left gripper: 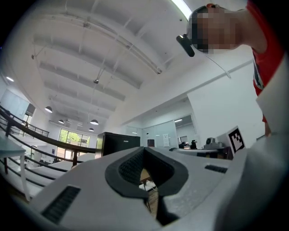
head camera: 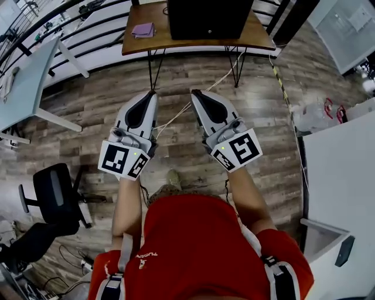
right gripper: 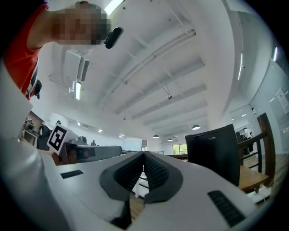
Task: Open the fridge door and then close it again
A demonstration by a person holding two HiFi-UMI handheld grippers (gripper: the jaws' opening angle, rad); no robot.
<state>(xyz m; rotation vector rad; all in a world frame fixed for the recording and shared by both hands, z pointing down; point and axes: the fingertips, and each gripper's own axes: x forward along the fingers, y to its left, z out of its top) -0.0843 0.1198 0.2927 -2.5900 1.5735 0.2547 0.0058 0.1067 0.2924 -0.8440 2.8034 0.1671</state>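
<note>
A small black fridge stands on a wooden table at the top of the head view, its door closed. It also shows as a black box in the left gripper view and in the right gripper view. My left gripper and right gripper are held side by side over the wooden floor, short of the table, both pointing toward it. Both are shut with nothing between the jaws. Neither touches the fridge.
A purple pad lies on the table's left end. A white cable runs across the floor under the table. A black office chair stands at the left, a white desk beyond it, and a white counter at the right.
</note>
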